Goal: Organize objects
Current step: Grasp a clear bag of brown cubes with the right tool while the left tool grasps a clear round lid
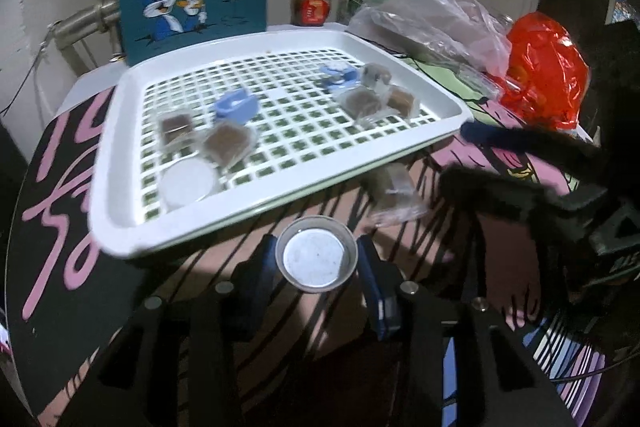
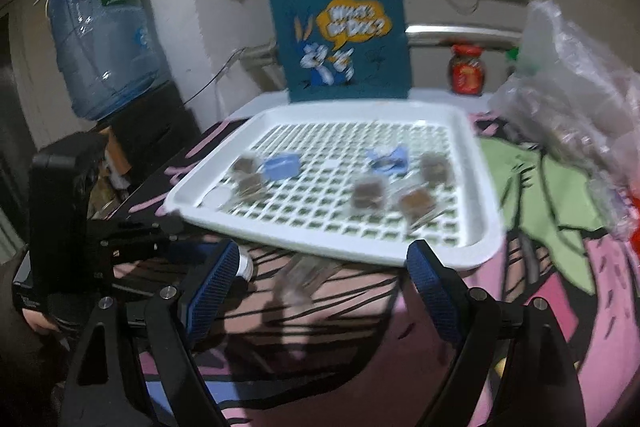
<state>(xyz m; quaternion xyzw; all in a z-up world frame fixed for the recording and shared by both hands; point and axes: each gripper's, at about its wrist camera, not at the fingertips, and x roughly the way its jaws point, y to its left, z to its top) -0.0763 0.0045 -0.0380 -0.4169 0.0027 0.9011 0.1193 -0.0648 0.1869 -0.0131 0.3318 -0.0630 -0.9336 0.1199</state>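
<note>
Small things already lie sorted on the white tray (image 1: 280, 39): wrapped brown squares, blue clips and a white lid. On the counter (image 1: 460, 307) just in front of it sits a shallow metal cup (image 1: 317, 255), with the left hand-held gripper (image 1: 316, 267) around it, pads at its rim on both sides; whether they press yet is unclear. A clear packet (image 1: 394, 193) lies nearby. The right hand-held gripper (image 2: 320, 279) stands spread and empty above that packet. The cup's rounded, slick rim could squirt out of a shallow pinch, or clip the tray's raised edge when lifted.
</note>
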